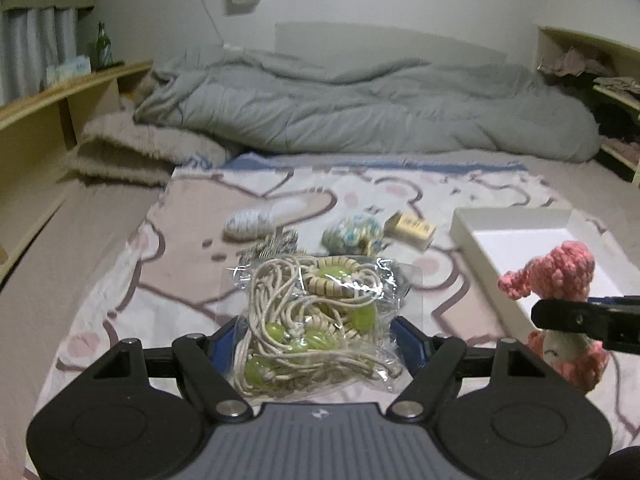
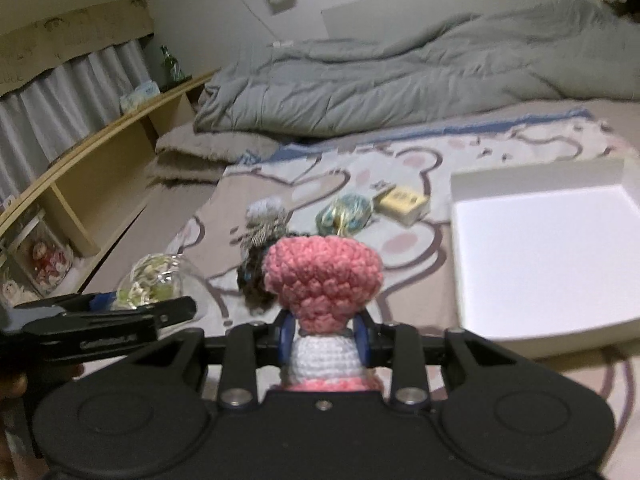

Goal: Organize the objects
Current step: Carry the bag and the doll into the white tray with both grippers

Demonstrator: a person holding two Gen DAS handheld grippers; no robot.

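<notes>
The left gripper (image 1: 316,332) pinches a clear bag (image 1: 316,316) of cord and green beads; its blue pads (image 1: 408,340) are mostly hidden behind the plastic. In the right wrist view only the bag's top (image 2: 154,278) shows above that gripper's side, and the grip itself cannot be seen there.

The right gripper (image 2: 322,336) is pressed onto a pink and white crochet doll (image 2: 322,276) at its neck; the doll's lower body is cut off by the gripper housing. The left wrist view shows the doll from the side (image 1: 560,268), with a face patch below the finger, held near the white box (image 1: 516,216), whose near part is hidden behind it.

The right wrist view shows the whole box (image 2: 536,180) on the patterned blanket (image 2: 400,280). On the blanket lie a blurred white ball (image 1: 248,222), a blue-green ball (image 1: 354,232), a small tan box (image 1: 410,226) and a dark speckled bundle (image 2: 256,256), hard to identify.
</notes>
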